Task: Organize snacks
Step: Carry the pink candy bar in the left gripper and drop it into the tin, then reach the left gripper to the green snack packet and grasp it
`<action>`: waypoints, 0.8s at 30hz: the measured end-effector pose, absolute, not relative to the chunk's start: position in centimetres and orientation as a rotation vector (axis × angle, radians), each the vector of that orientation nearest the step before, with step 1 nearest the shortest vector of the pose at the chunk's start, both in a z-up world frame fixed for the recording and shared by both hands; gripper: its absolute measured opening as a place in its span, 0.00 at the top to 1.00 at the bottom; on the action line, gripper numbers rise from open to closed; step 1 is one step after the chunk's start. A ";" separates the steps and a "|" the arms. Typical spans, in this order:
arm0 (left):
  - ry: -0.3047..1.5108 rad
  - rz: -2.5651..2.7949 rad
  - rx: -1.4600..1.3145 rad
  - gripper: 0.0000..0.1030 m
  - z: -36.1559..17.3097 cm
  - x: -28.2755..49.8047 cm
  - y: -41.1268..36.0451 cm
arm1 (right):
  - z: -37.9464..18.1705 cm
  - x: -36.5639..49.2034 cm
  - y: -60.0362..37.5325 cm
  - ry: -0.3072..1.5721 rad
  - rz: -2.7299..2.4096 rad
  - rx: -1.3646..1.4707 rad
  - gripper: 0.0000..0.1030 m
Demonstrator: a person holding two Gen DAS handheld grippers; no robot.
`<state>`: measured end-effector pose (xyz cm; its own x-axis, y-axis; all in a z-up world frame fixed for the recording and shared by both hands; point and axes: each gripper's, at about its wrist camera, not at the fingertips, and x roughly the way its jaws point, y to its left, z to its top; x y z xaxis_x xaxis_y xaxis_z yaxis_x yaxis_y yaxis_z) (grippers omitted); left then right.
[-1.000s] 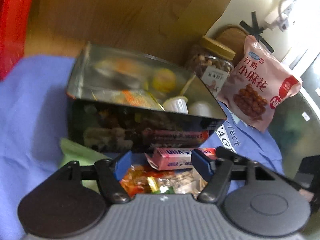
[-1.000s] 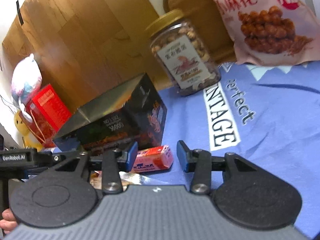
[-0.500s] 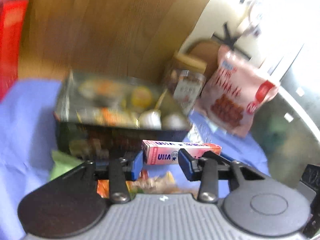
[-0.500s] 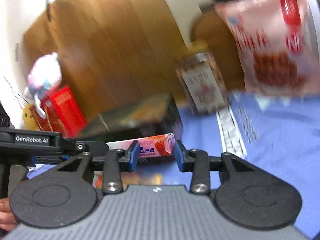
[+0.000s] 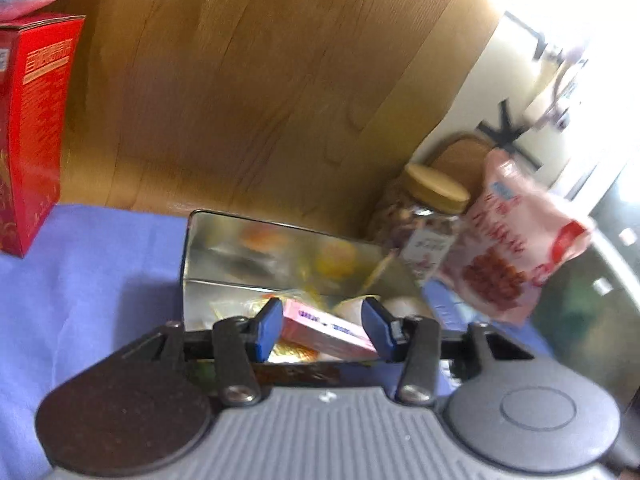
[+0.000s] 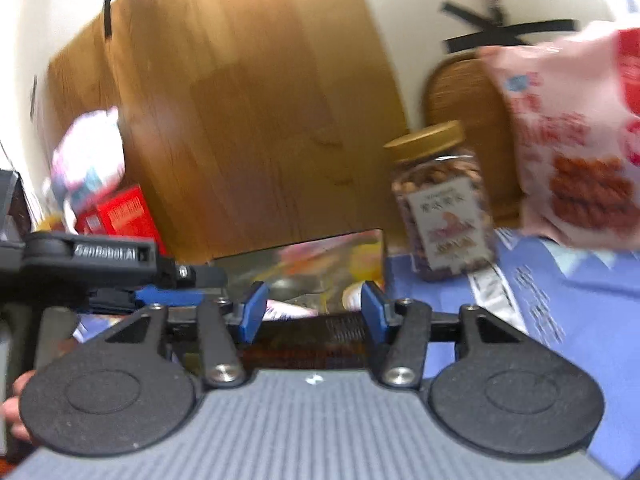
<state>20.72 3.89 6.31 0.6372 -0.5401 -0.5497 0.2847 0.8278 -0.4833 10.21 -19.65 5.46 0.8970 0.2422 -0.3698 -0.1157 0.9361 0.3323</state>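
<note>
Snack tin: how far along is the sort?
Done: the open tin already holds several snacks, including a yellow piece and white cups. In hand: the pink box lies over the tin between the left gripper fingers, which look spread, so grip is unclear. The right gripper is open, empty. Left: nut jar and pink bag remain outside.
</note>
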 end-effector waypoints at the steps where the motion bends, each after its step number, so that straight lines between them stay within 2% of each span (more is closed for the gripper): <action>1: 0.728 -0.485 -0.376 0.58 6.7 19.4 4.3 | 5.3 8.4 -20.0 0.420 0.172 0.348 0.46; 6: 0.602 -0.637 -0.343 0.56 6.7 8.5 5.1 | 2.8 -1.1 -19.3 0.459 0.152 0.523 0.47; 10: 0.602 -0.631 -0.269 0.56 4.9 3.1 4.1 | 1.7 -5.8 -16.9 0.540 0.163 0.368 0.47; 13: 0.638 -0.584 -0.264 0.56 4.1 1.4 4.0 | 1.5 -7.1 -16.1 0.584 0.195 0.340 0.48; 24: 0.673 -0.461 -0.190 0.56 4.5 -0.5 5.3 | 1.6 -8.7 -16.3 0.545 0.250 0.339 0.48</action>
<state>-0.54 5.33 4.47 0.6864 -0.4692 -0.5556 0.3486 0.8828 -0.3148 -8.71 -16.29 1.62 0.8272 0.3192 -0.4624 -0.1415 0.9148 0.3782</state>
